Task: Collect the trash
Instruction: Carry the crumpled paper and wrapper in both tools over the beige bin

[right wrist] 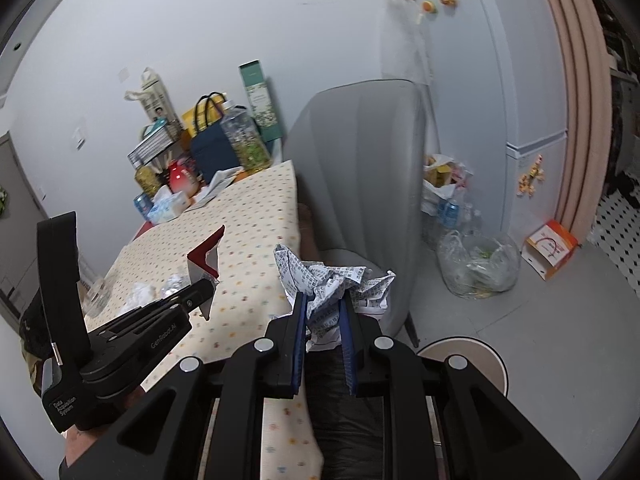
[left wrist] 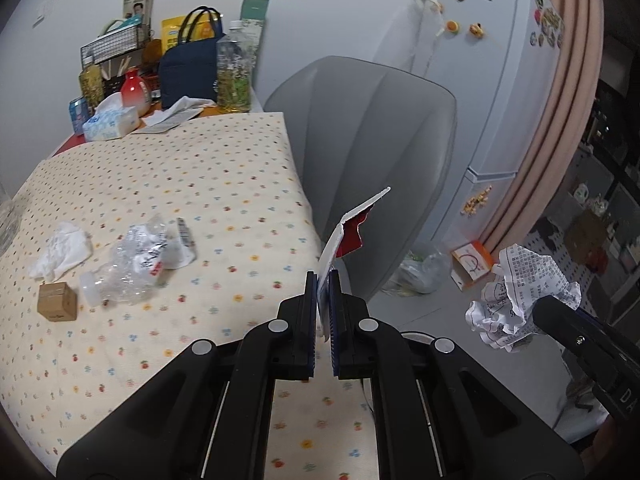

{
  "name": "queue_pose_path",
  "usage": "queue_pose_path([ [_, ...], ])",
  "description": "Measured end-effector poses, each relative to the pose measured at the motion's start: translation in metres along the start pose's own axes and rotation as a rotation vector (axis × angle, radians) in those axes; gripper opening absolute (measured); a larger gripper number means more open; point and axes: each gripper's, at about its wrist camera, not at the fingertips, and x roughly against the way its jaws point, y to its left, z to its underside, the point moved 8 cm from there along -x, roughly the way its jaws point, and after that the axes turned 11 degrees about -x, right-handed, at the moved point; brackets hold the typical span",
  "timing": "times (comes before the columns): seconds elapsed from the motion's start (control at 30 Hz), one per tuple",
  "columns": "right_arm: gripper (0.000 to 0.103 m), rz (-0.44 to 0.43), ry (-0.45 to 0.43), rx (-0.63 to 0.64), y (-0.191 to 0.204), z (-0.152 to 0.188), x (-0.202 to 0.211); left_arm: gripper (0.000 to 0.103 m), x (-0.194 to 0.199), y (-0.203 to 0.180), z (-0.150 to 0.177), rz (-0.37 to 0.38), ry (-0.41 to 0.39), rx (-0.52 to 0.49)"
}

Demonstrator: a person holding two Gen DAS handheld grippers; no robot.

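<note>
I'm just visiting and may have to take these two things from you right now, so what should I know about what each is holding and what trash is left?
Left hand-held gripper: shut on a torn red-and-white wrapper.
Right hand-held gripper: shut on a crumpled printed paper.
Both are past the table's edge, near the grey chair.
Still on the tablecloth: a crushed plastic bottle, a white tissue, a small brown box.
A clear bag of trash sits on the floor; probably drop both pieces there, then fetch the rest.
</note>
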Motion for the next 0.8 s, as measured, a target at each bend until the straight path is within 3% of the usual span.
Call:
queue_pose_path([
  [0.57,0.017,0.077,-0.003,-0.133,-0.095,-0.004,-0.007,0.006,-0.043,-0.088,-0.001,0.054,0.068,-0.14],
  [0.8,0.019,0.104,0.011,-0.179,-0.123,0.0,-0.019,0.006,-0.055,-0.105,0.003,0.053,0.095,-0.169],
])
